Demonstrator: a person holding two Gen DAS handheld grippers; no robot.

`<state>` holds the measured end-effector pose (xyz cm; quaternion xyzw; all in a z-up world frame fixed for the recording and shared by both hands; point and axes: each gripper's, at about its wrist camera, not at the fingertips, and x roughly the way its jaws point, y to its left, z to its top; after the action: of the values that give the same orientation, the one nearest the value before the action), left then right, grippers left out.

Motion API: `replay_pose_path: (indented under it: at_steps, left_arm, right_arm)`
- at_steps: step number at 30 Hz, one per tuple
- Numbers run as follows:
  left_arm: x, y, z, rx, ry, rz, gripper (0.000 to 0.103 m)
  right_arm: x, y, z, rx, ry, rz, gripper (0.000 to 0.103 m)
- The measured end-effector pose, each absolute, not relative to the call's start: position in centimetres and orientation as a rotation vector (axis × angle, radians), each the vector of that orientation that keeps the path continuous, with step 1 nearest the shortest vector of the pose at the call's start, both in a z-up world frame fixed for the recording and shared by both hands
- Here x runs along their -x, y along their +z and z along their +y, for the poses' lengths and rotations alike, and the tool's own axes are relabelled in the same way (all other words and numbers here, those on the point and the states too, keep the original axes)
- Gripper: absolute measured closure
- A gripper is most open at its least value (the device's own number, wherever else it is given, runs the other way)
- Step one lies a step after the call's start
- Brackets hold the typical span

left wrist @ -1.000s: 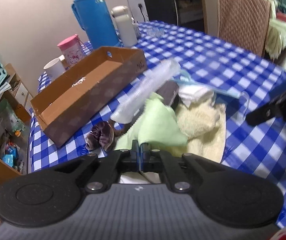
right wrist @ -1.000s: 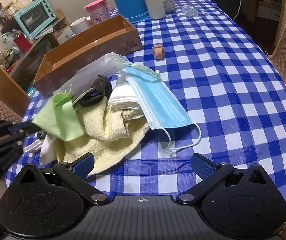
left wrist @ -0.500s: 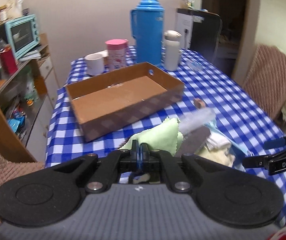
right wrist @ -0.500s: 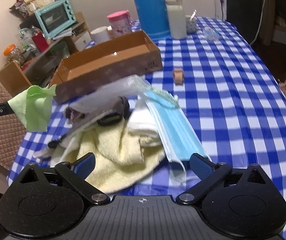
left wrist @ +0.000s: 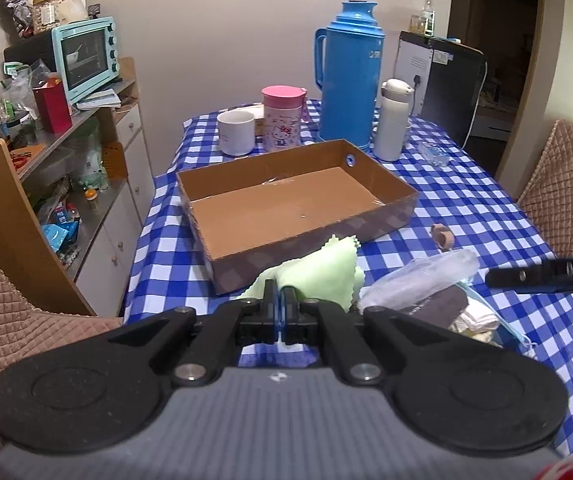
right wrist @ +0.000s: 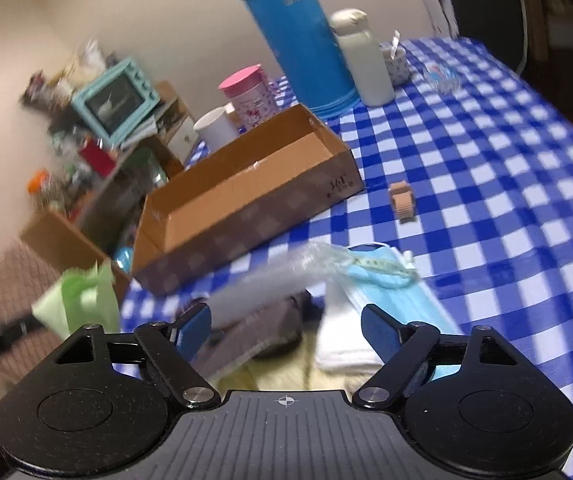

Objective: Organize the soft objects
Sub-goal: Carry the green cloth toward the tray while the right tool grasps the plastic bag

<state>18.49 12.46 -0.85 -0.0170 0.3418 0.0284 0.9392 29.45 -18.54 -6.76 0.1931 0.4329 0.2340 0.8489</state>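
Now the left hand-held gripper [left wrist: 279, 298] is closed tight on a light green cloth [left wrist: 322, 270], which hangs just above the bench [left wrist: 466, 196] in the lower middle of the left wrist view, in front of the near wall of the open cardboard box [left wrist: 298, 204]. In the right wrist view the same cloth [right wrist: 82, 300] appears blurred at the lower left, well apart from the box [right wrist: 246, 200]. The right hand-held gripper [right wrist: 286, 334] has its jaws apart, and they have just been closing somewhat; nothing is pressed between its pads, which stand over the pile of soft things. In this pile lie a blue face mask [right wrist: 394, 292], a folded white cloth [right wrist: 342, 340], a dark brown cloth [right wrist: 262, 332], a clear plastic bag [right wrist: 278, 280] and a pale yellow towel [right wrist: 286, 376]. Behind the box, in the upper middle, stand a blue thermos [left wrist: 348, 76], a pink cup [left wrist: 282, 120] and a white mug [left wrist: 236, 132].
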Motion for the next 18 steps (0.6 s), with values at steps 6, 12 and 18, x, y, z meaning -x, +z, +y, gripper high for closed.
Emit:
replay_pose_path:
  at_steps: [6, 12, 18]
  left_arm:
    - [-19.4, -1.2, 13.5, 0.036, 0.075, 0.713, 0.1]
    - [-20.3, -1.2, 14.5, 0.038, 0.087, 0.712, 0.1]
    - [-21.1, -1.0, 15.2, 0.039, 0.081, 0.712, 0.1]
  right_arm:
    - [-32.8, -8.5, -18.7, -0.635, 0.433, 0.976, 0.03]
    - [-35.0, -10.0, -19.4, -0.792, 0.359, 1.018, 0.054]
    - [-35.1, -9.6, -19.5, -0.782, 0.415, 0.982, 0.101]
